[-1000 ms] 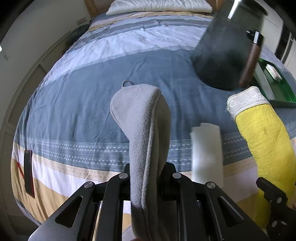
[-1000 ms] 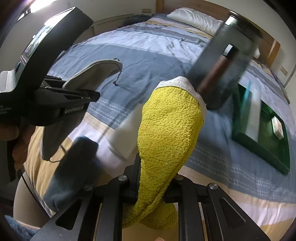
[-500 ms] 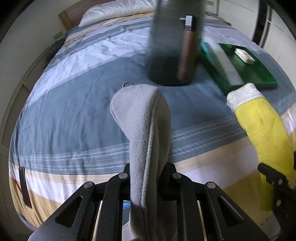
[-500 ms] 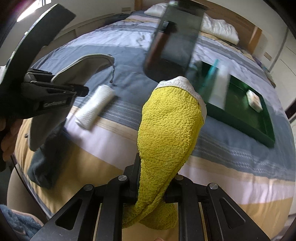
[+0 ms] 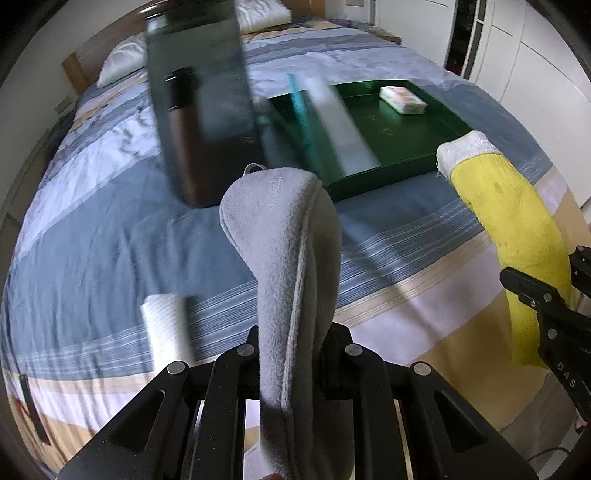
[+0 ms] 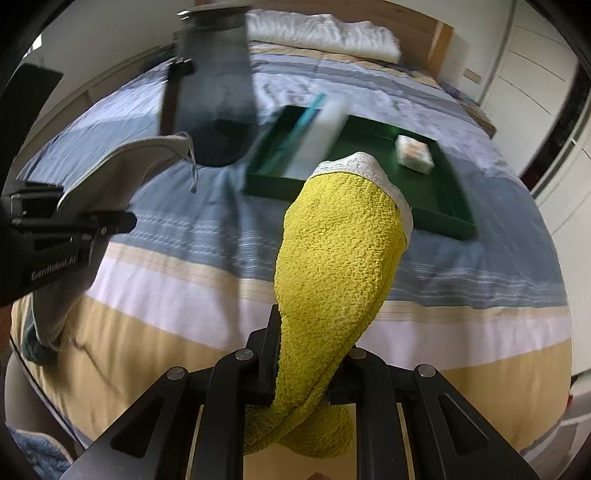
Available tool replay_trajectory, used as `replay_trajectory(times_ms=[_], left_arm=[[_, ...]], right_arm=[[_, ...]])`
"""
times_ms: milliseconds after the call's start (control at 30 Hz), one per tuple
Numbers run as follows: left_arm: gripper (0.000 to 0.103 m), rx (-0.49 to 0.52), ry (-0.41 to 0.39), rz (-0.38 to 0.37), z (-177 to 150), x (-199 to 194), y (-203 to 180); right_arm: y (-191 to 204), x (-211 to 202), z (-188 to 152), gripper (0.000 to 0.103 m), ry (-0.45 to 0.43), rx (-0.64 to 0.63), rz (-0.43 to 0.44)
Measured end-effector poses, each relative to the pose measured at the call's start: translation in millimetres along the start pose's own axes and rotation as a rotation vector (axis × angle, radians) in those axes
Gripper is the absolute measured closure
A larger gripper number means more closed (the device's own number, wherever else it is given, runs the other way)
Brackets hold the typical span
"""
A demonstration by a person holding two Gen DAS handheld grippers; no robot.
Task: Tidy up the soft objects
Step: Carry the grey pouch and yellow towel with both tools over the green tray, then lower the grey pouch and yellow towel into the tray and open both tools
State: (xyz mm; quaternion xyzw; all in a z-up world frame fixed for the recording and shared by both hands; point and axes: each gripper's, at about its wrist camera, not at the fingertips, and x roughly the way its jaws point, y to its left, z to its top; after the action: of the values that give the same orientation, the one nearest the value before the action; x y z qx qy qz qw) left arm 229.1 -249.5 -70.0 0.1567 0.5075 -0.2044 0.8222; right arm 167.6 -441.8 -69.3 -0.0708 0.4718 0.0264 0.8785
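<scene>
We've got both grippers over the bed, one cloth in each.

Left gripper: jaws pressed tight on a grey cloth, which stands up out of the pinch and folds over at the top; small loop at its far edge. In the right wrist view the same gripper sits at left w/ the grey cloth sticking up and toward the bed's head end.

Right gripper: jaws pinched on a yellow towel, white band at its top end, twisted lower end bunched below the jaws. From the left wrist view we see the yellow towel at right, held up off the bed, gripper under it.

On the bed: green tray lies on the blue part of the cover, beyond both cloths. Inside it, a small white packet near the far side. A white roll lies on the striped band at left, just beside the left gripper; blurred. A dark blurred upright shape w/ a brown cylinder stands between us and the pillow; we can't tell what it is. A blurred teal-and-white streak crosses the tray's left part; can't tell what that is either.
</scene>
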Motion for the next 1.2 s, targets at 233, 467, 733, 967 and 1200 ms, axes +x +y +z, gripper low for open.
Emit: replay_trajectory(times_ms=[233, 467, 733, 967, 1200], left_arm=[[0.091, 0.005, -0.013, -0.05, 20.2, 4.9, -31.9], [0.09, -0.036, -0.059, -0.088, 65.5, 8.2, -51.2], [0.09, -0.082, -0.122, -0.115, 134.7, 25.2, -71.0], [0.089, -0.114, -0.144, -0.118, 181.1, 56.5, -84.7], [0.089, -0.138, -0.14, -0.106, 203.7, 85.1, -84.3]], right_arm=[[-34.9, 2.8, 1.2, 0.087, -0.013, 0.059, -0.032], [-67.6, 14.1, 18.0, 0.087, -0.055, 0.095, -0.057], [-105.1, 37.1, 52.9, 0.087, -0.116, 0.122, -0.069], [-128.2, 71.9, 82.7, 0.087, -0.145, 0.129, -0.104], [-135.4, 125.7, 115.1, 0.087, -0.12, 0.12, -0.139]])
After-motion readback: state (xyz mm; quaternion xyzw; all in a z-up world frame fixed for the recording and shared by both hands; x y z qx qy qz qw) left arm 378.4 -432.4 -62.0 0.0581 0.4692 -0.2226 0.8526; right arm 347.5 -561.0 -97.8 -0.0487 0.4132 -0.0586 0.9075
